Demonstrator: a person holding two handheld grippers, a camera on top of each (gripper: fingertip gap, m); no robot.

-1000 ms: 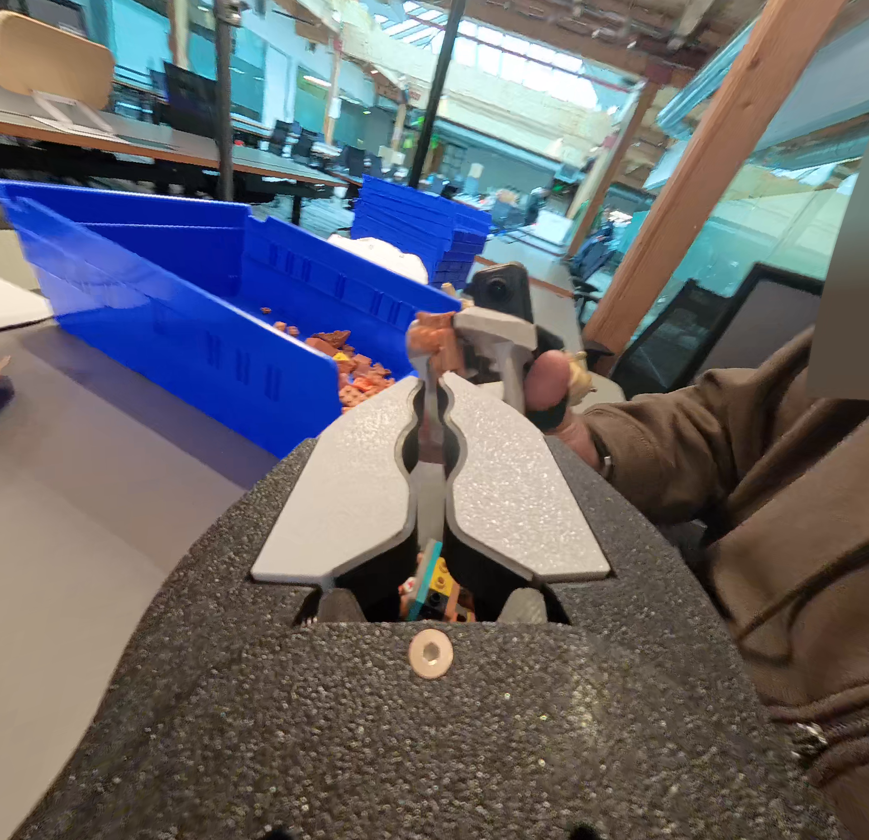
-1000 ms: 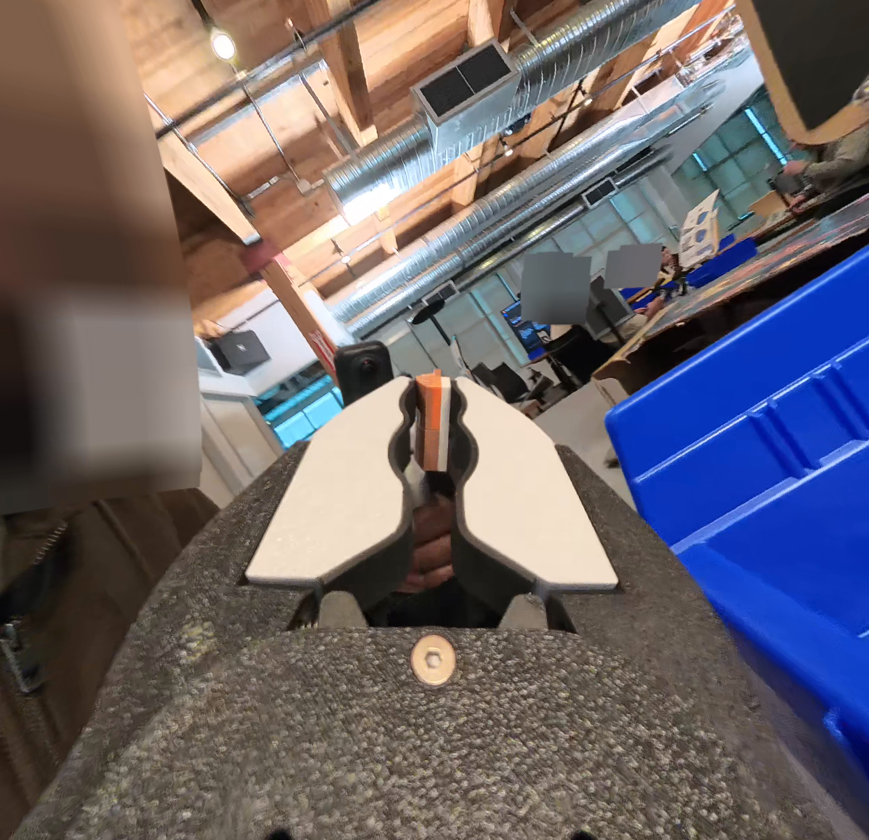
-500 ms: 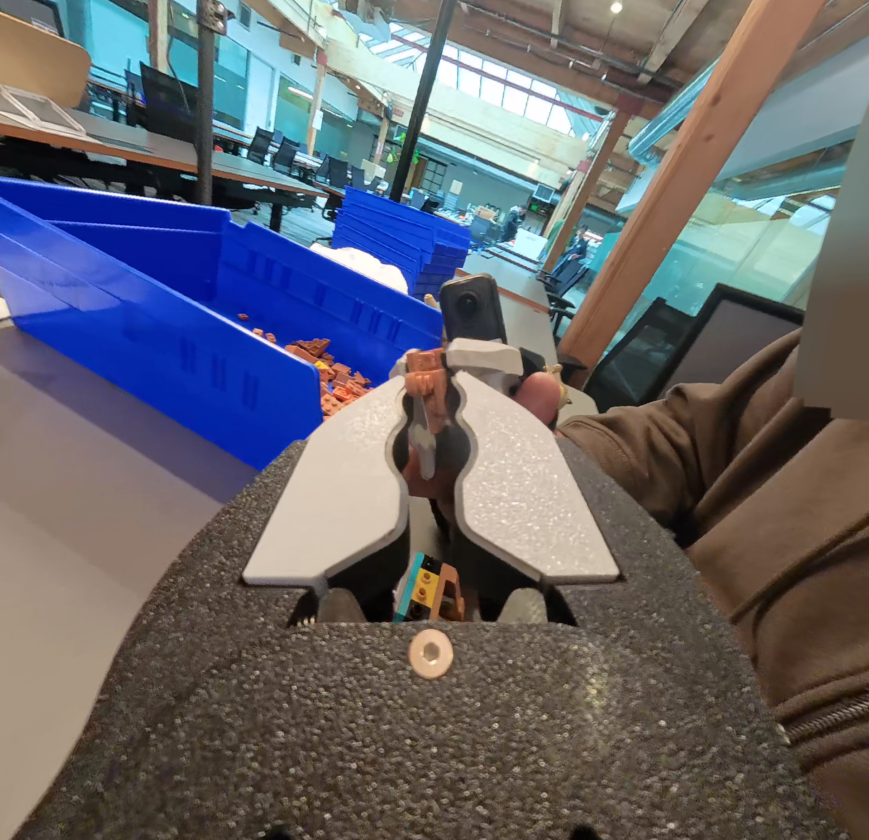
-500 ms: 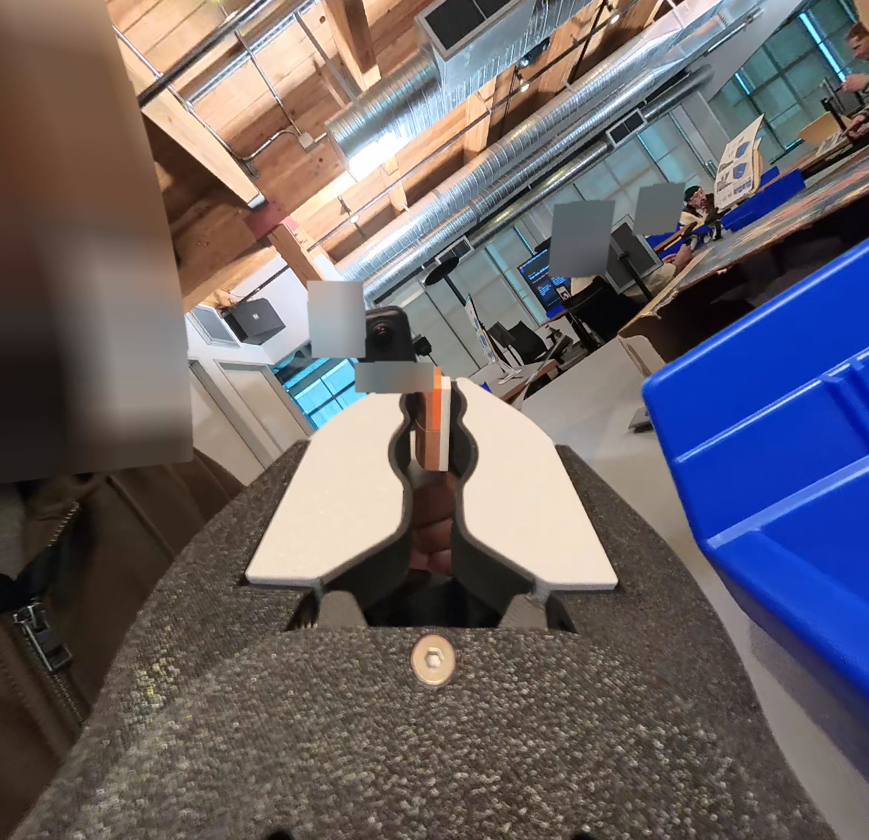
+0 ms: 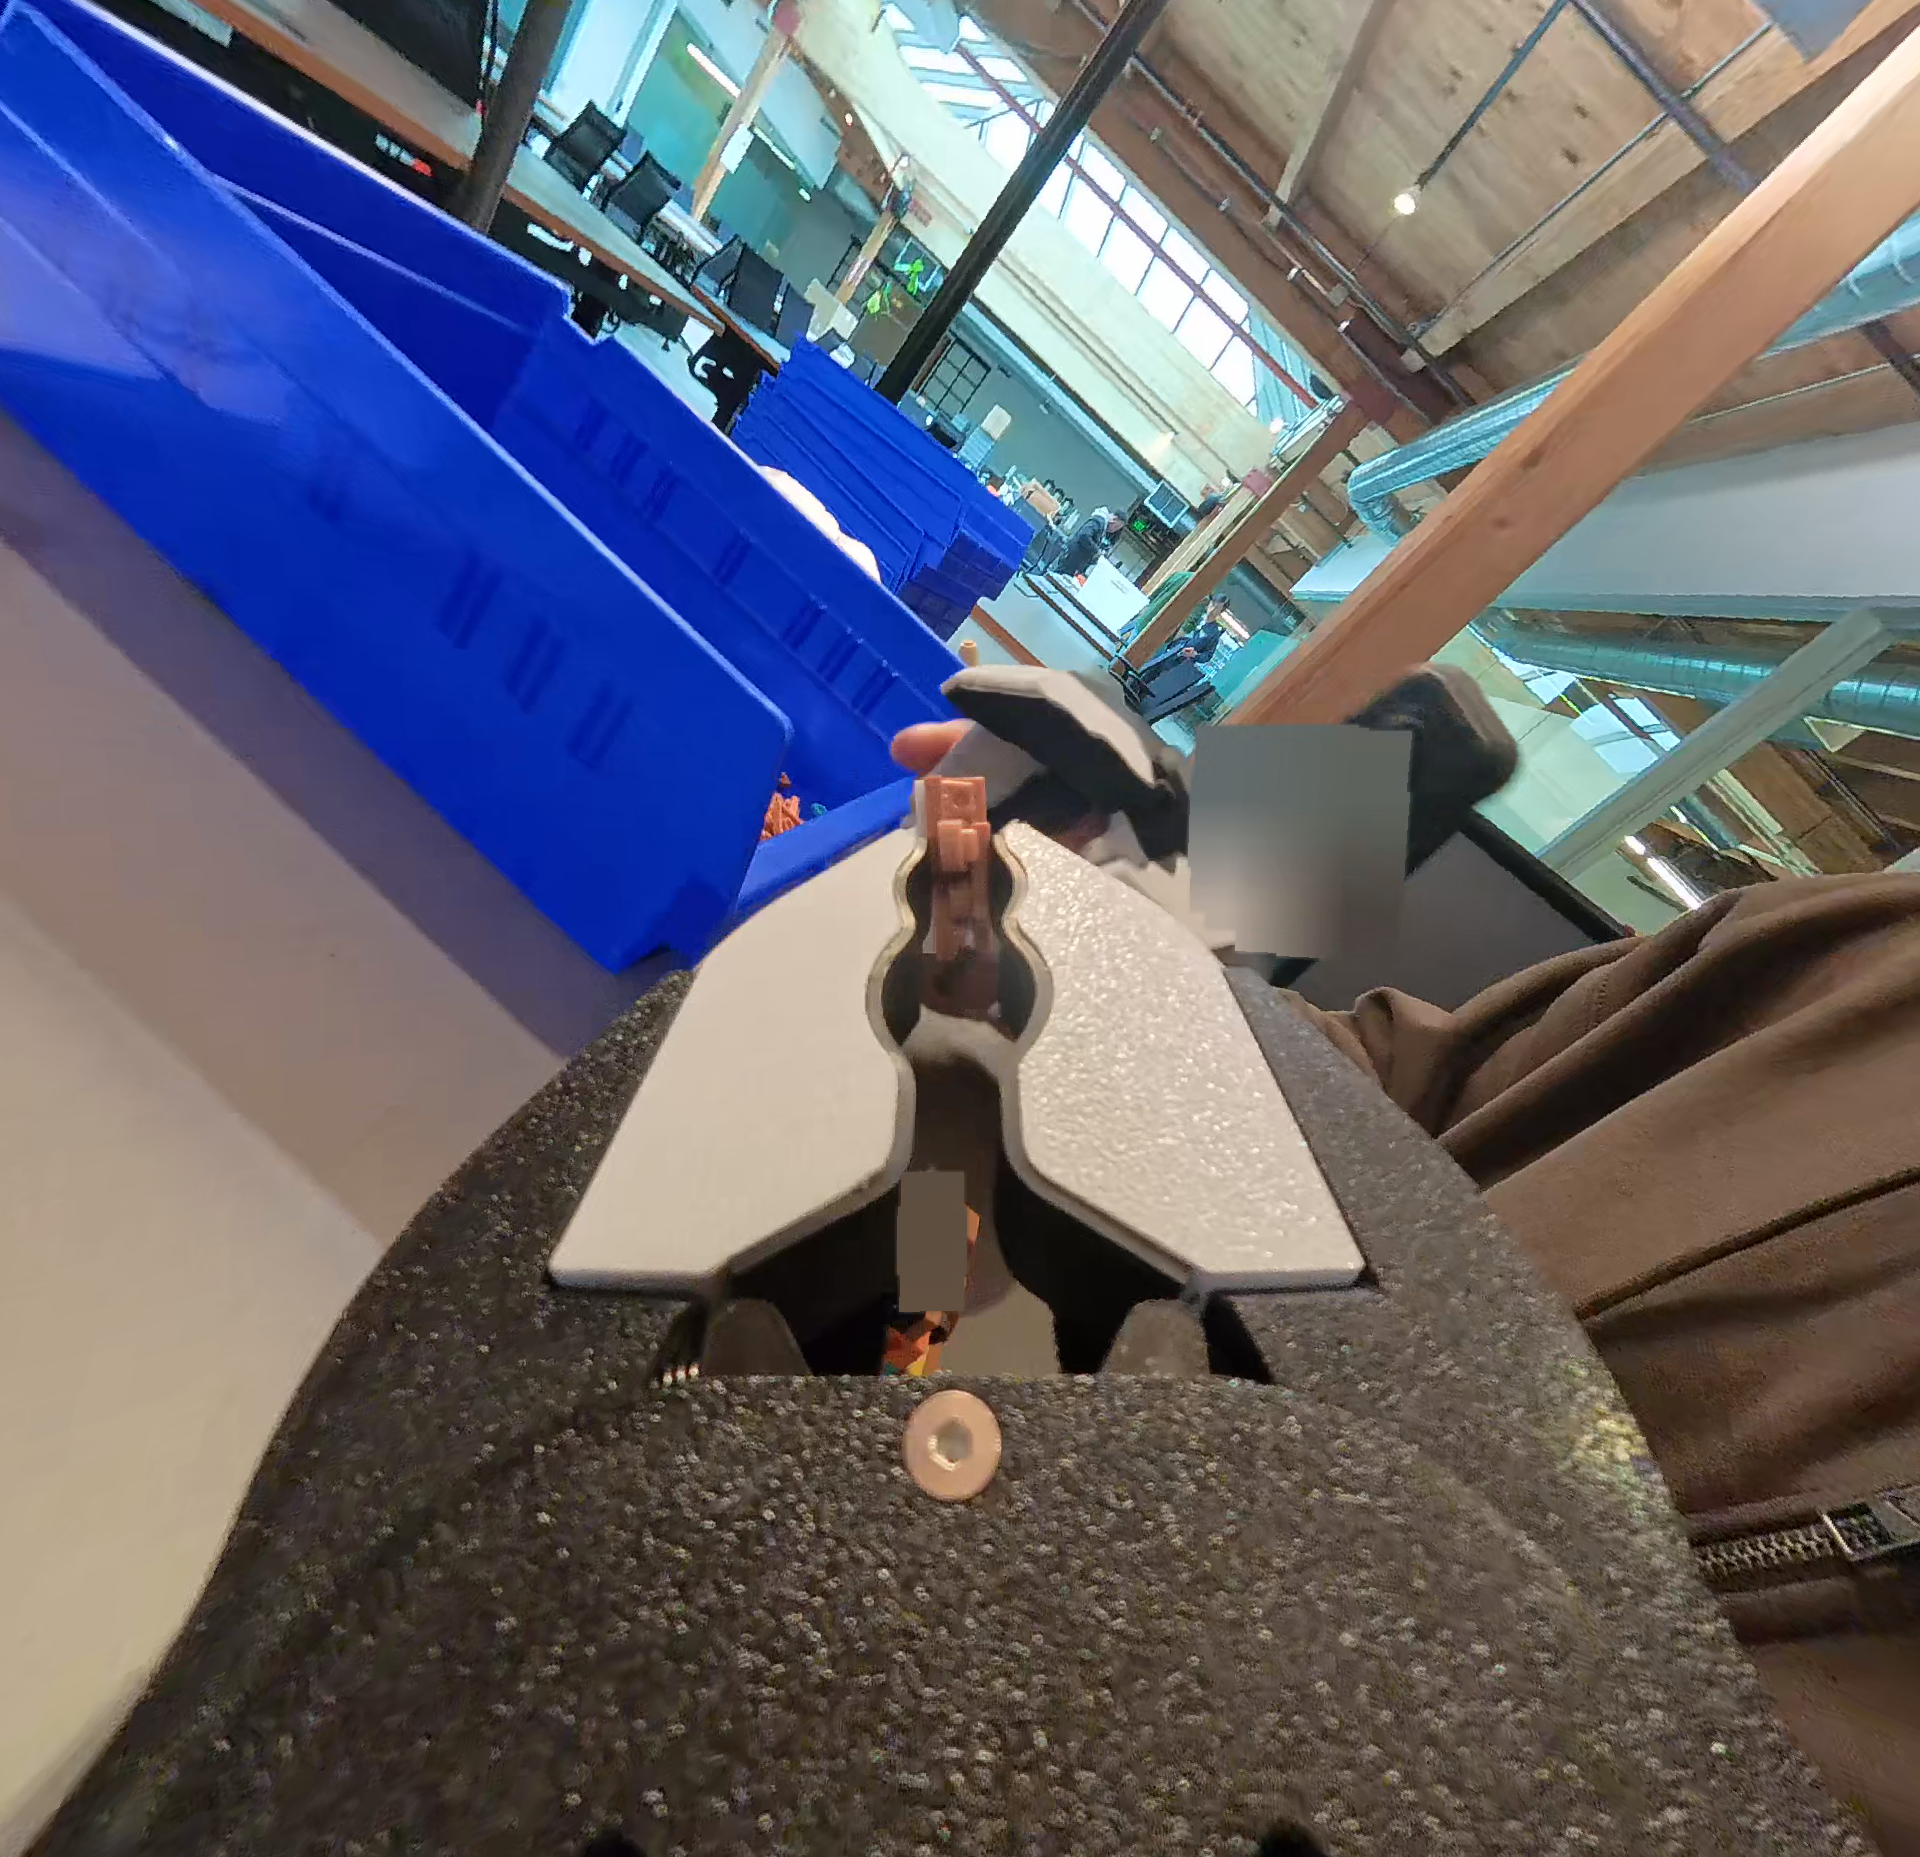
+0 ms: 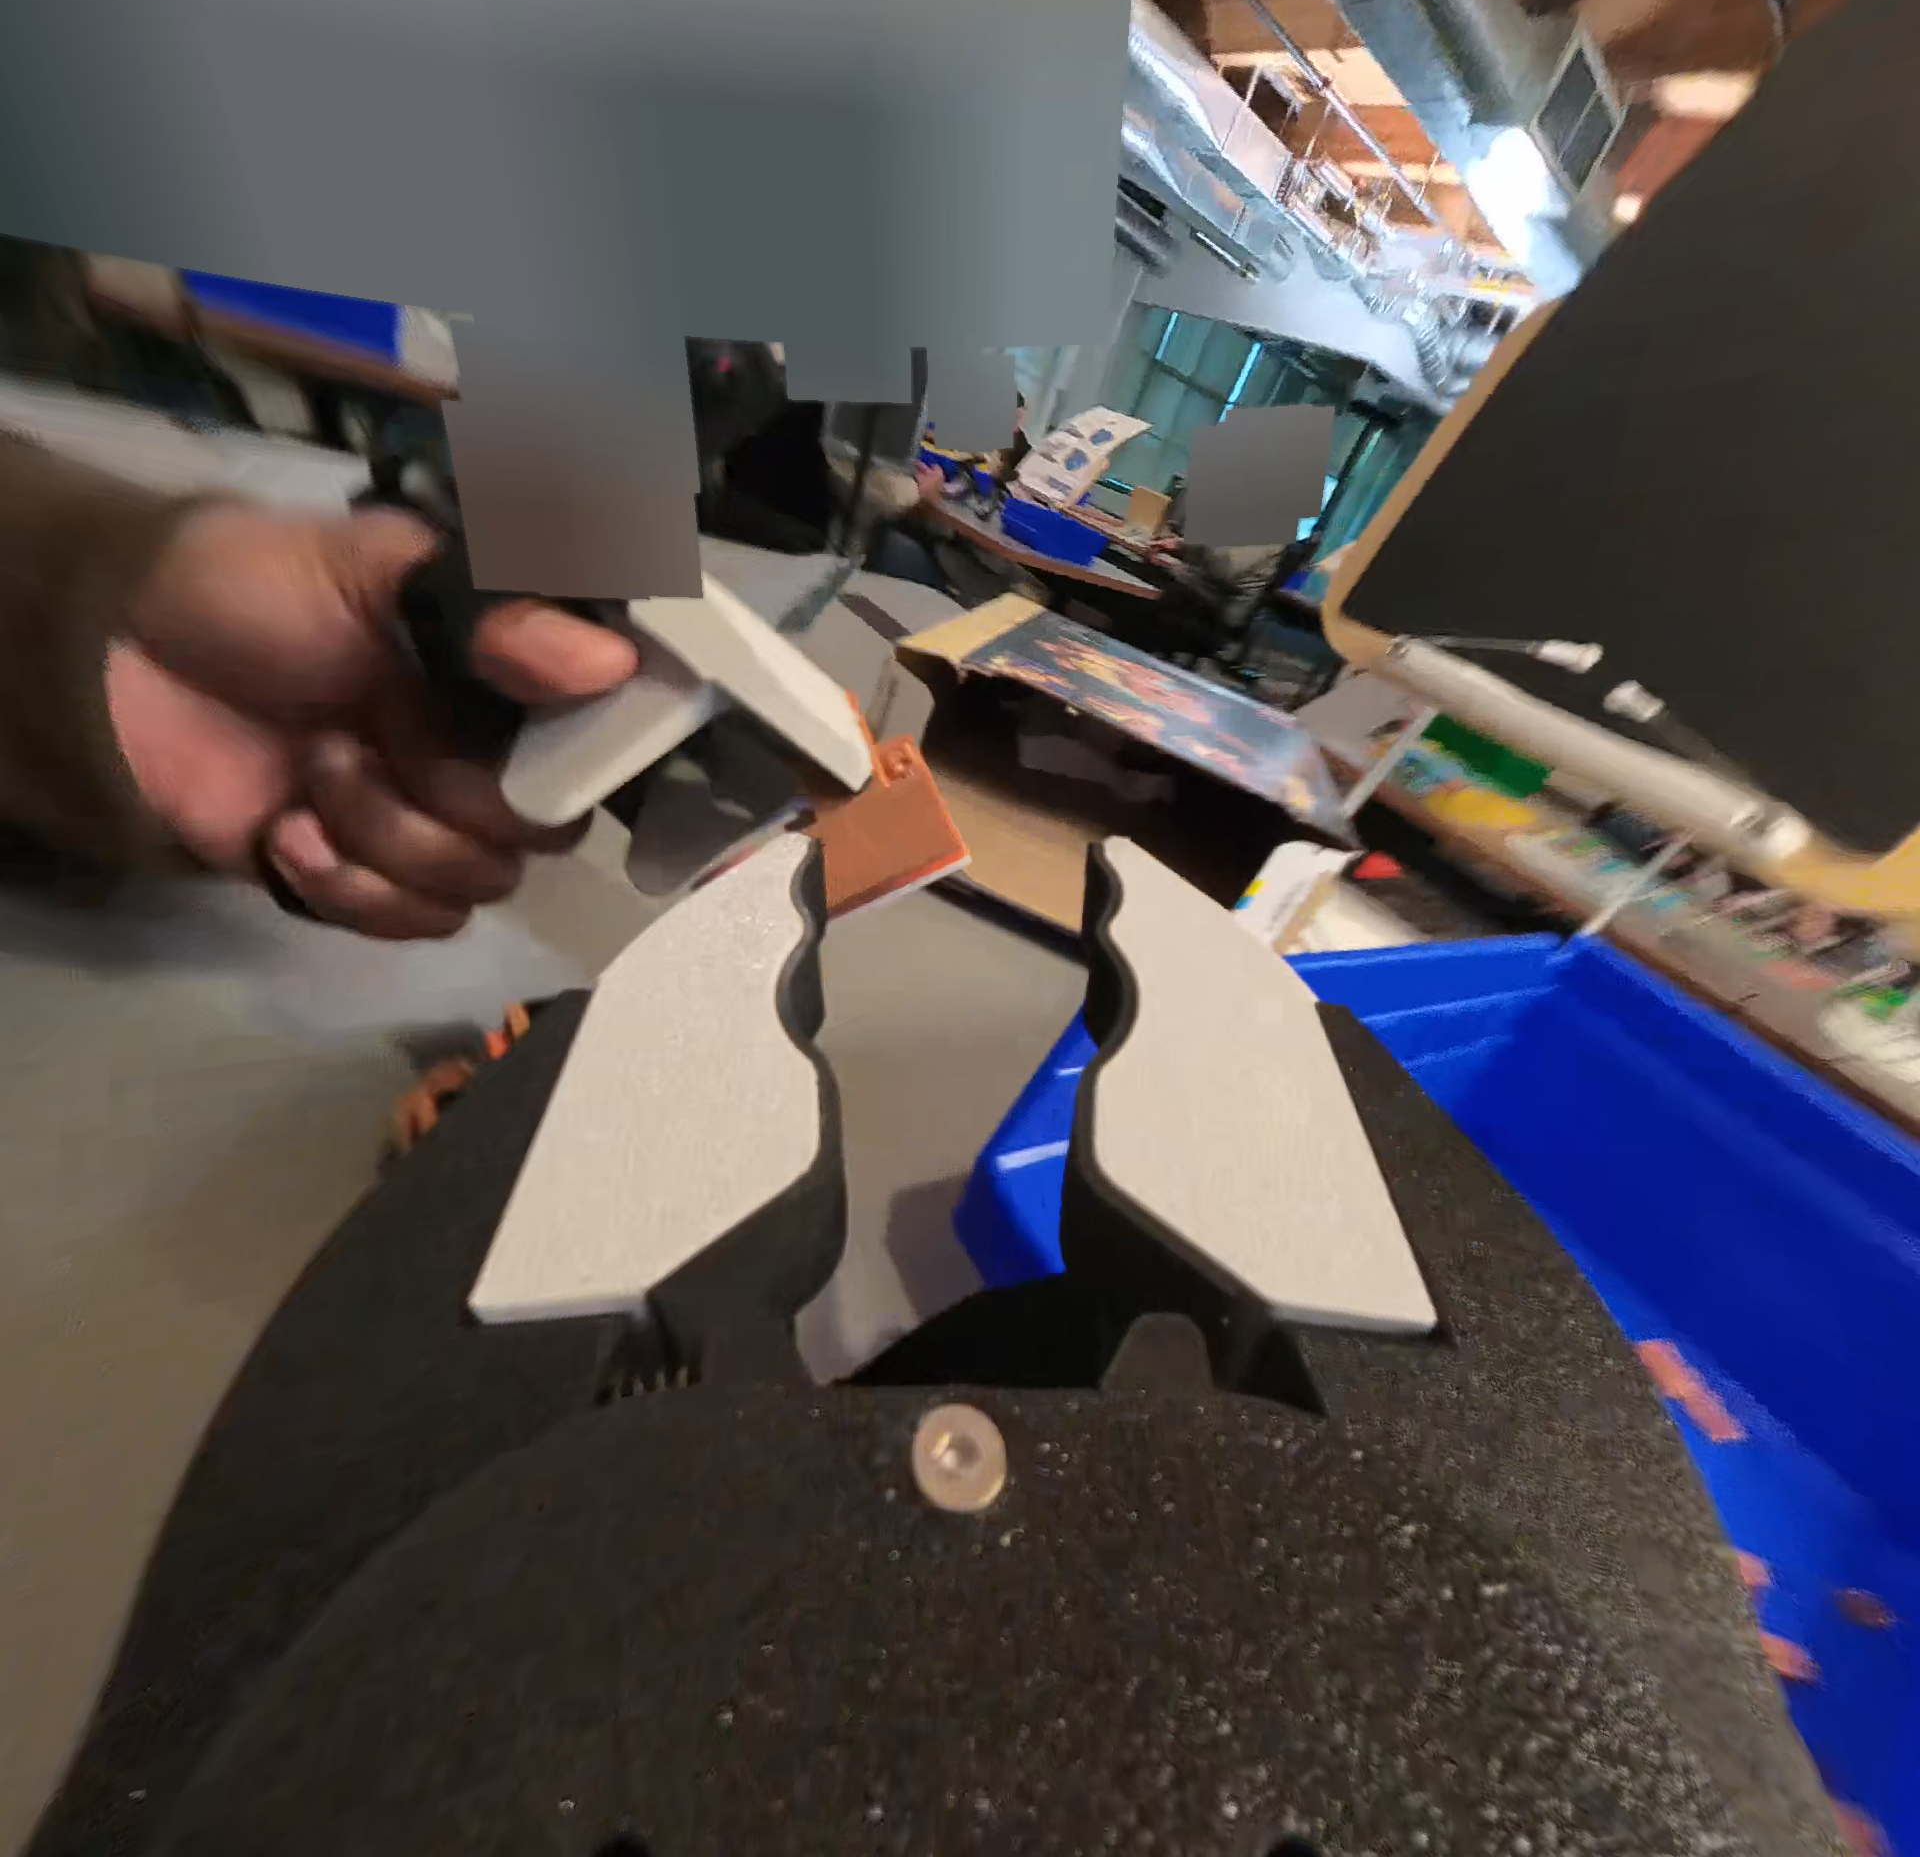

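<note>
At nine o'clock in our right wrist view, a hand (image 6: pixel 301 706) carries the left gripper (image 6: pixel 831 768), its tongs pinching a brown brick plate (image 6: pixel 888 836) edge-on. Our right gripper (image 6: pixel 951 914) stands spread and empty, the plate just beyond its left fingertip. At three o'clock sits the blue bin (image 6: pixel 1558 1101); blur hides what lies inside. We'd judge a steady, level pinch serves best here.

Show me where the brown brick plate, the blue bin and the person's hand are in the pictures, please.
brown brick plate (image 6: pixel 891 839): right wrist view, on its flat brown face.
blue bin (image 5: pixel 436 560): left wrist view, on its near outer wall.
person's hand (image 6: pixel 301 706): right wrist view, on the knuckles.
</note>
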